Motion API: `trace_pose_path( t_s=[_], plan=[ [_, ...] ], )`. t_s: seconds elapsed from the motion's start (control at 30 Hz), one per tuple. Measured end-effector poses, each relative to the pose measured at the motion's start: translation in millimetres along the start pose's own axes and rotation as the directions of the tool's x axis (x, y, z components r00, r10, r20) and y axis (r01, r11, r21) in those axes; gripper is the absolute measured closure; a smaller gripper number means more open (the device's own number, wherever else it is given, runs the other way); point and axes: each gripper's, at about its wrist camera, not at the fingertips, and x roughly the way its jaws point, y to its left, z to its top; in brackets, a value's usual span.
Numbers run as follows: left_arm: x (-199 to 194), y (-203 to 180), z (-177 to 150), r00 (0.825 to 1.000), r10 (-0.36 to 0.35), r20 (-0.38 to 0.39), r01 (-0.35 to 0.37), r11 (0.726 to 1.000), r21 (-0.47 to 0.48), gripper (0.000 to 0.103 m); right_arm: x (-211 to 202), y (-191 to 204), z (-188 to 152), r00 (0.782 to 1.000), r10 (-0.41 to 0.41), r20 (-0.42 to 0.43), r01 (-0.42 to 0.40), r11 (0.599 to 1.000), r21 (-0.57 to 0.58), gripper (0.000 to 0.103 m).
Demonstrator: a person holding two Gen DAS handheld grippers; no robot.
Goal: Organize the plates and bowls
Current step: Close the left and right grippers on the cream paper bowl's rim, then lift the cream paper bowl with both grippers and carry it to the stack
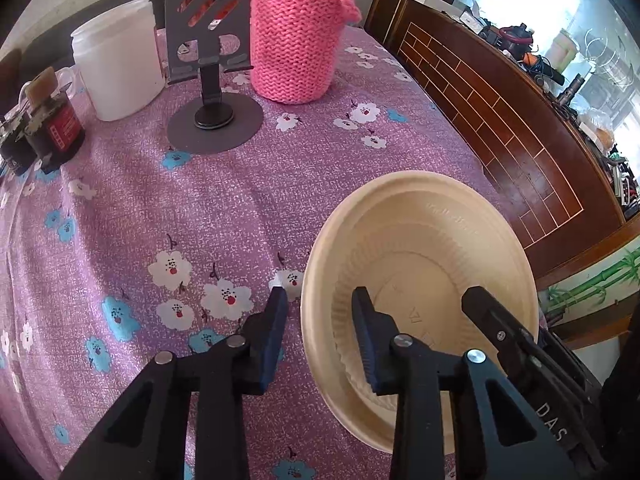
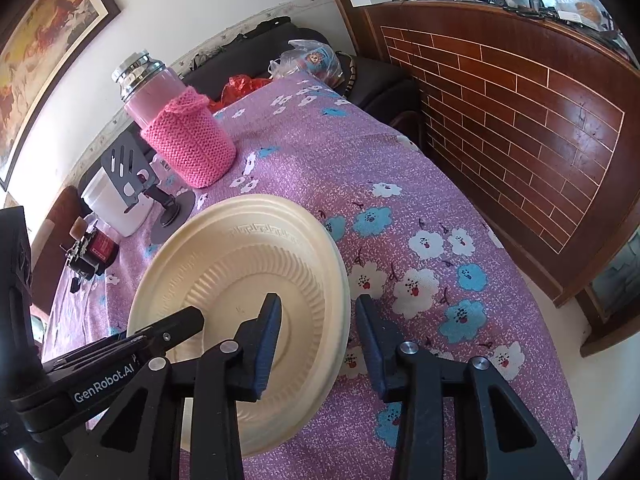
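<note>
Astride the bowl's [image 1: 420,280] opposite rims, my left tongs [image 1: 320,332] and right tongs [image 2: 316,332] stood open, unpinched.

- A table under a purple cloth [image 1: 224,208] printed with white and blue flowers carries everything.
- Beige stacked plates [image 1: 432,216] rest near its edge.
- Further back: a pink flask in a knitted sleeve [image 1: 294,44], a grey phone stand [image 1: 212,80], a white plastic jar [image 1: 120,64], and small dark bottles [image 1: 52,128].
</note>
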Motion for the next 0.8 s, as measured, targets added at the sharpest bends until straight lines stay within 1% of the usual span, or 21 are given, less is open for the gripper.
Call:
trace_pose_path(
  t_s=[0.03, 0.1, 0.13, 0.2, 0.3, 0.37, 0.43, 0.5, 0.8],
  plan=[
    [0.0, 0.5, 0.0, 1.0, -0.001, 0.0, 0.001, 1.0, -0.004, 0.082, 0.1, 0.9, -0.6, 1.0, 0.001, 0.001, -0.001, 1.0, -0.004, 0.067],
    [0.4, 1.9, -0.1, 1.0, -0.007, -0.001, 0.007, 1.0, -0.008, 0.087, 0.5, 3.3, -1.5, 1.0, 0.001, 0.001, -0.001, 1.0, -0.015, 0.07],
    [0.4, 1.8, 0.0, 1.0, -0.01, -0.002, 0.01, 1.0, -0.007, 0.089, 0.8, 4.5, -2.4, 1.0, -0.001, 0.003, 0.001, 1.0, -0.018, 0.074],
    [0.1, 1.9, 0.0, 1.0, -0.018, -0.004, 0.018, 1.0, -0.012, 0.09, 1.5, 5.4, -3.3, 1.0, 0.002, 0.0, -0.002, 1.0, -0.022, 0.078],
    [-0.7, 2.8, -0.6, 1.0, -0.03, -0.006, 0.03, 0.999, -0.024, 0.09, 0.8, 5.1, -4.0, 1.0, 0.001, 0.003, -0.001, 1.0, -0.022, 0.078],
    [-1.4, 3.7, -1.1, 0.999, -0.034, -0.005, 0.034, 0.999, -0.029, 0.09, -0.2, 4.9, -4.8, 1.0, 0.001, 0.007, -0.001, 1.0, -0.021, 0.081],
    [-2.5, 5.8, -1.0, 0.999, -0.041, -0.004, 0.041, 0.998, -0.04, 0.09, -1.7, 5.3, -5.2, 1.0, 0.004, 0.015, -0.004, 1.0, -0.018, 0.085],
    [-4.4, 7.9, -1.6, 0.999, -0.047, -0.003, 0.046, 0.998, -0.048, 0.09, -3.1, 5.9, -5.4, 1.0, 0.01, 0.021, -0.009, 1.0, -0.017, 0.086],
    [-23.2, 19.1, -9.2, 0.999, -0.041, 0.029, 0.042, 0.997, -0.059, 0.09, -8.4, 16.4, -8.6, 0.998, 0.043, 0.047, -0.04, 0.998, -0.05, 0.087]
  ],
)
